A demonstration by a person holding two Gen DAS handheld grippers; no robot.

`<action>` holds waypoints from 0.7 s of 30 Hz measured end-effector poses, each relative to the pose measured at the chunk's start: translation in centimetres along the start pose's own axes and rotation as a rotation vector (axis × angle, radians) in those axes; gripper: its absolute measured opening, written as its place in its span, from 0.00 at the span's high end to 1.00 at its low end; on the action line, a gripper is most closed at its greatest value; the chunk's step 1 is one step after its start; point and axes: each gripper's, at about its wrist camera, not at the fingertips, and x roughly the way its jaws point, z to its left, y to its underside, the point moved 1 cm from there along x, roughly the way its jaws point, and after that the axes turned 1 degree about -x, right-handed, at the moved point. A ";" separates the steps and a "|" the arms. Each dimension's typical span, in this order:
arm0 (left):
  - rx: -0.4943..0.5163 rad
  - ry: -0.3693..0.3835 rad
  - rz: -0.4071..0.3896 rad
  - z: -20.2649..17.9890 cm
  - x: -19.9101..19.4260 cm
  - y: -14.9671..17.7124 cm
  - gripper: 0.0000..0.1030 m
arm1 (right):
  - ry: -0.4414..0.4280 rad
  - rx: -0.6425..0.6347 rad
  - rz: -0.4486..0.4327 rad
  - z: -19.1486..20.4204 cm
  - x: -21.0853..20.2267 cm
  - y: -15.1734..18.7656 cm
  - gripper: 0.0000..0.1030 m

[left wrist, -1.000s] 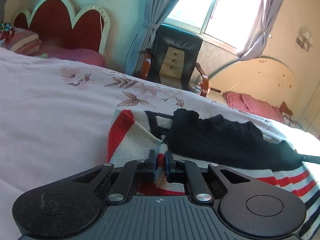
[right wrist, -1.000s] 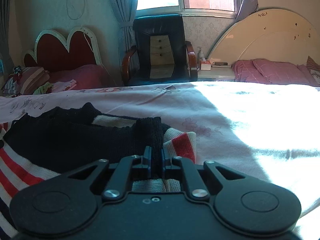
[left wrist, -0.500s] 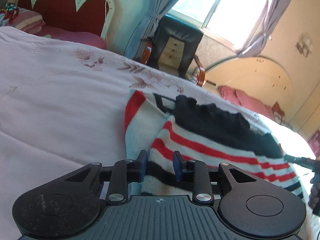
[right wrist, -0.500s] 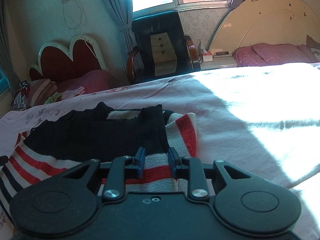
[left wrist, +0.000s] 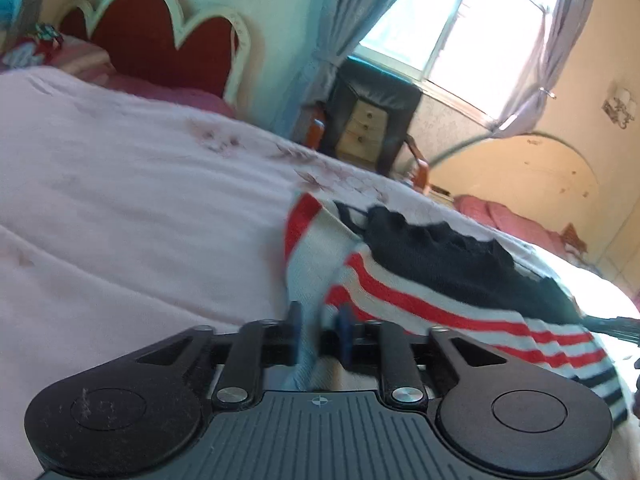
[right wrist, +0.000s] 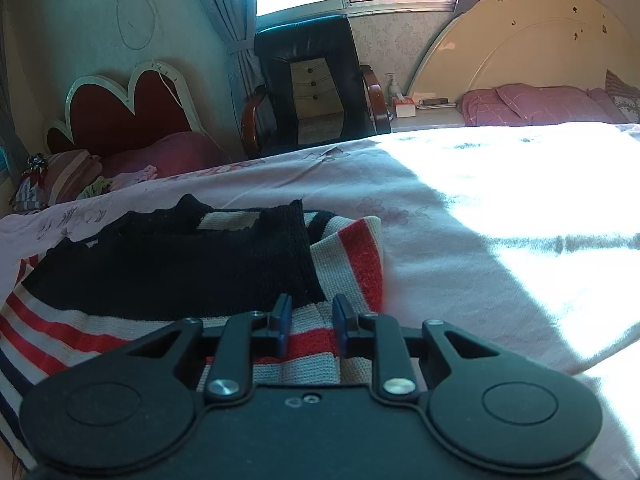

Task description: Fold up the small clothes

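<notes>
The striped sweater [right wrist: 168, 280], knitted in cream, red and navy with a black upper part, lies on the pink bed cover [right wrist: 440, 240], its sides folded inward. A second ago its hem was pinched by both grippers; now the right gripper [right wrist: 308, 322] has been parted and the left gripper [left wrist: 320, 334] stands open with cloth between its jaws. One fold is judged released, with further folding still needed.
</notes>
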 end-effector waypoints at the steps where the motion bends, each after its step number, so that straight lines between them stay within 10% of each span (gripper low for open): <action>1: 0.011 -0.017 -0.052 -0.4 -0.4 -0.6 0.39 | -0.004 0.000 -0.027 0.1 -0.5 -0.2 0.78; 12: 0.275 0.235 0.139 -15.8 11.9 -3.0 0.36 | -0.161 -0.255 0.015 11.3 5.0 -3.1 0.77; 21: 0.418 0.114 0.121 -12.3 12.1 -2.2 0.36 | -0.047 -0.466 0.035 11.6 6.5 -1.8 0.66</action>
